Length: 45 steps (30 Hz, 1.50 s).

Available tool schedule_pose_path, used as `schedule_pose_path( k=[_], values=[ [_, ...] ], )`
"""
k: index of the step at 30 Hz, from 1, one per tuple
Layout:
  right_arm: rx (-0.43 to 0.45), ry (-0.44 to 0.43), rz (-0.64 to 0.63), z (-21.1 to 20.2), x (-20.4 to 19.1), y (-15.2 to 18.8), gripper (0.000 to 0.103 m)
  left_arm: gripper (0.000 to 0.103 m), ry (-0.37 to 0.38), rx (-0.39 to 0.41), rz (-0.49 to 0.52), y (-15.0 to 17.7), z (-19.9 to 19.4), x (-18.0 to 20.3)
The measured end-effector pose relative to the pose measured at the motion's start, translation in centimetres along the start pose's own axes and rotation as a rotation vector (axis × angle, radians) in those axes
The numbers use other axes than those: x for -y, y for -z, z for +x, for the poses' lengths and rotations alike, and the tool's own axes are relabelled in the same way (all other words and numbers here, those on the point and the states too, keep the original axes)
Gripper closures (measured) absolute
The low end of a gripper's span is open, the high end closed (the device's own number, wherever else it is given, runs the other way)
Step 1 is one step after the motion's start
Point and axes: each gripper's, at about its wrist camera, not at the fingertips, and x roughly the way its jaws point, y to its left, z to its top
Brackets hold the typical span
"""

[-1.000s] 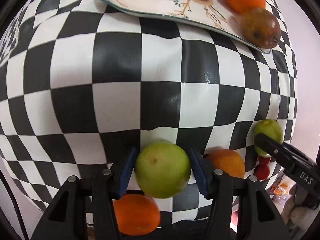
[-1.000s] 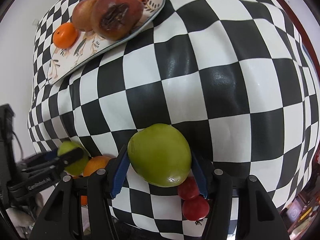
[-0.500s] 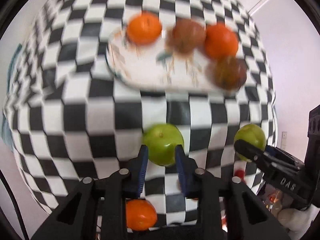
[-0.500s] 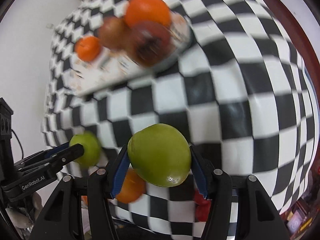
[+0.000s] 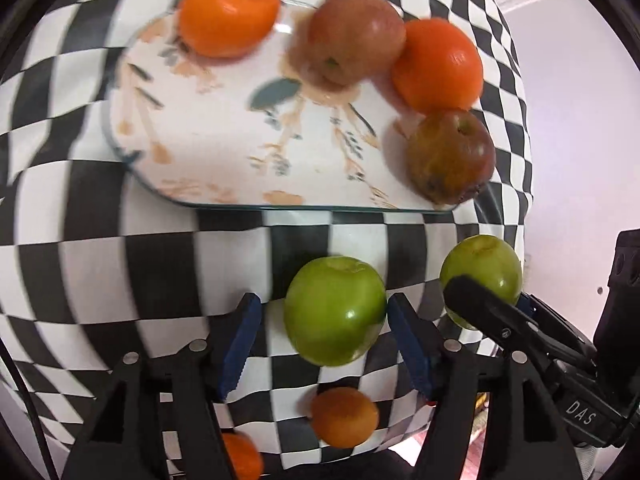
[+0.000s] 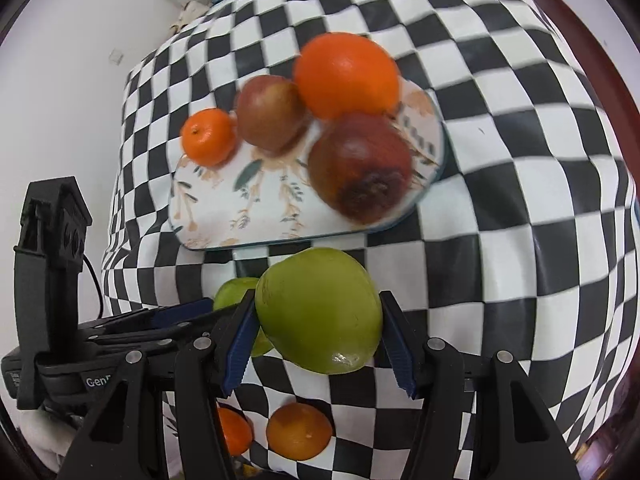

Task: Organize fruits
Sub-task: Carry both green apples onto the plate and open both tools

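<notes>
My left gripper [image 5: 324,334] stands with its jaws spread; a green apple [image 5: 335,310] touches only the right pad, with a gap at the left pad. My right gripper [image 6: 318,338] is shut on another green apple [image 6: 318,310], also seen in the left wrist view [image 5: 482,276]. Both are raised above the checkered table, just short of a floral plate [image 5: 224,148] that carries two oranges [image 5: 228,12] [image 5: 438,64] and two reddish-brown apples [image 5: 356,36] [image 5: 450,156]. The plate also shows in the right wrist view [image 6: 256,216].
Two small orange fruits [image 5: 344,416] [image 5: 242,458] lie on the black-and-white checkered cloth [image 5: 140,272] below the grippers, near its front edge. They also show in the right wrist view [image 6: 298,430] [image 6: 234,430]. A white wall is behind the table.
Both grippers rose and moved forward to the plate's near edge with their apples. The left jaws have spread, so the left pad no longer touches its apple.
</notes>
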Motion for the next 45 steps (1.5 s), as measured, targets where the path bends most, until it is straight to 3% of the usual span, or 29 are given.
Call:
schedule_pose_path(
  k=[2,5,10,15,21,28,32,34,35,36,37,38,45],
  values=[
    [0.01,0.01,0.021,-0.3,1.0,0.2,0.042,0.039,-0.004,-0.008,0.008,-0.1,0.9,0.6],
    [0.018,0.015,0.05,-0.8,2.3,0.6,0.042,0.051,-0.005,-0.003,0.035,-0.3,2.1,2.1],
    [0.017,0.032,0.086,-1.0,4.0,1.2,0.042,0.051,-0.094,0.067,0.078,0.5,1.1,3.9],
    [0.032,-0.004,0.099,-1.7,3.9,1.3,0.042,0.051,-0.116,0.164,0.092,0.9,-3.7,3.6],
    [0.047,-0.087,0.038,-2.0,-0.9,-1.1,0.042,0.051,-0.16,0.261,0.056,-2.7,-9.9,0.7],
    [0.006,-0.097,-0.027,1.3,-6.7,-5.3,0.042,0.051,-0.203,0.225,-0.028,-7.4,-10.3,-3.3],
    [-0.032,-0.057,-0.023,3.6,-7.8,-7.0,0.041,0.051,-0.224,0.146,-0.045,-9.1,-8.6,-3.9],
    [-0.048,-0.05,-0.017,4.0,-7.9,-7.4,0.029,0.051,-0.231,0.121,-0.071,-9.4,-7.9,-4.2],
    [-0.043,-0.052,-0.01,3.9,-7.8,-7.5,0.014,0.051,-0.232,0.107,-0.077,-9.5,-7.6,-4.4],
    [-0.039,-0.052,-0.011,3.6,-7.9,-7.6,0.01,0.044,-0.228,0.103,-0.078,-9.5,-7.5,-4.5],
    [-0.037,-0.044,-0.017,3.3,-7.9,-7.7,0.01,0.023,-0.218,0.11,-0.076,-9.4,-7.6,-4.5],
    [-0.034,-0.036,-0.023,3.0,-8.0,-7.7,0.01,0.015,-0.217,0.124,-0.079,-9.3,-7.8,-4.6],
    [0.04,0.13,-0.096,-0.2,-7.1,-7.9,0.009,0.012,-0.215,0.206,-0.059,-7.3,-10.0,-4.2]
  ],
)
